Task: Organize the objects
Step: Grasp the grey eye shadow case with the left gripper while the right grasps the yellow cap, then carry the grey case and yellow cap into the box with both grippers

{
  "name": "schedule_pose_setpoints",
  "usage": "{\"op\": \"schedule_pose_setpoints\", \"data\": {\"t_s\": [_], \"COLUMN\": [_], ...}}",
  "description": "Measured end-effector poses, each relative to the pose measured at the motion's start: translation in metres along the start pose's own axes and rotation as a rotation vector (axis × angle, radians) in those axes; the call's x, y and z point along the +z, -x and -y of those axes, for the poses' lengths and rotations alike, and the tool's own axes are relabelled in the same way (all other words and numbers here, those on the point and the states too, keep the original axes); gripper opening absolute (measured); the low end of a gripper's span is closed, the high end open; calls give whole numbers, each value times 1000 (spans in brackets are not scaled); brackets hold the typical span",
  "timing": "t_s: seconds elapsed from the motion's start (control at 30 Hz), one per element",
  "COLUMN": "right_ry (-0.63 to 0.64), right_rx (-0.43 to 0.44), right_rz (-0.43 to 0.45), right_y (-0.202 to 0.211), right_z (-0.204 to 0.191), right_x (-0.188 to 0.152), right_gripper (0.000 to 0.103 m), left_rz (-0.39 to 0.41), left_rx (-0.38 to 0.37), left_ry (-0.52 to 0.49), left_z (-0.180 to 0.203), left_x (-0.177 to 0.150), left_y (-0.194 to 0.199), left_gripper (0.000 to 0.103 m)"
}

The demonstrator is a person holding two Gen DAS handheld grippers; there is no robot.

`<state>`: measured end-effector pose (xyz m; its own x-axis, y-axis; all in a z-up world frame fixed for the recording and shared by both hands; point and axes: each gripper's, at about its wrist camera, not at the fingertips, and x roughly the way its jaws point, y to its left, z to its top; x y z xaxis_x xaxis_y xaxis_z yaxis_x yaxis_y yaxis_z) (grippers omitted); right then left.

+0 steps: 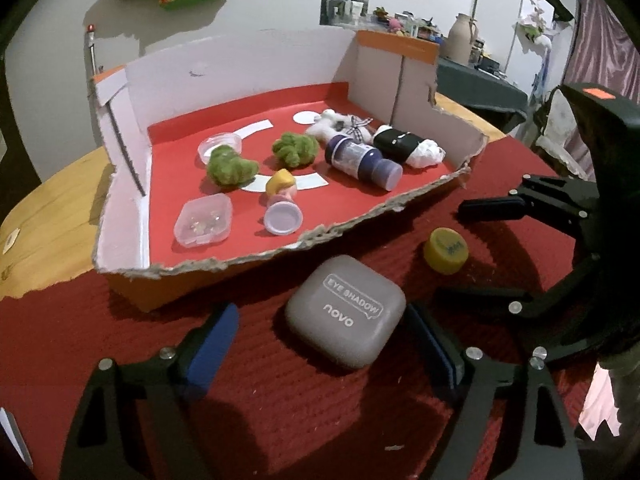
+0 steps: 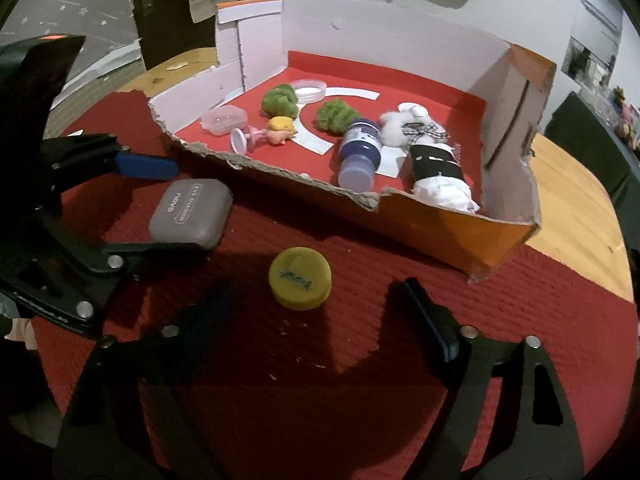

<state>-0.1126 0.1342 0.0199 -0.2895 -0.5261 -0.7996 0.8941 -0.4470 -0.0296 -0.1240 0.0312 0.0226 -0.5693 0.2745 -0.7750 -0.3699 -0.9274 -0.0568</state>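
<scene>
A grey eye shadow case point(image 1: 346, 312) lies on the red mat between the blue pads of my left gripper point(image 1: 320, 336). The gripper is open: its left pad point(image 1: 212, 344) stands well clear of the case and its right pad is close beside it. In the right wrist view the same case point(image 2: 190, 212) sits inside the left gripper point(image 2: 188, 208). A yellow bottle cap point(image 2: 300, 278) rests on the mat between the fingers of my right gripper point(image 2: 316, 292), which is open, with neither finger touching the cap. From the left wrist view, the cap point(image 1: 446, 250) and right gripper point(image 1: 466, 248) are at the right.
A torn cardboard box point(image 1: 132, 184) with a red floor stands just behind. It holds two green fuzzy balls point(image 1: 232, 166), a yellow-haired doll point(image 1: 282, 200), a clear lidded tub point(image 1: 203, 220), a blue bottle point(image 1: 360, 160), a white plush and a black-and-white roll point(image 2: 436, 168). The wooden tabletop point(image 2: 576, 208) borders the mat.
</scene>
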Motion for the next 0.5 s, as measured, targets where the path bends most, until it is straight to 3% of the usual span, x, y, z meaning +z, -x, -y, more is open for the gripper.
{"op": "schedule_pose_setpoints", "data": {"t_s": [0.07,0.23,0.3,0.5], "right_ry": [8,23,12,0], "right_rx": [12,34,66,69], "right_rz": [4,19,31,58], "right_y": [0,0,1,10], "right_z": [-1,-5,-5,-8], "right_x": [1,1,1,0], "right_gripper": [69,55,31,29], "left_rz": [0,9,11,29], "left_rx": [-9,-46,-49,-60], "left_ry": [-12,-30,-44,-2], "left_z": [1,5,8,6], "left_x": [1,2,1,-3], "left_y": [-1,0,1,9], "left_gripper": [80,59,59,59]}}
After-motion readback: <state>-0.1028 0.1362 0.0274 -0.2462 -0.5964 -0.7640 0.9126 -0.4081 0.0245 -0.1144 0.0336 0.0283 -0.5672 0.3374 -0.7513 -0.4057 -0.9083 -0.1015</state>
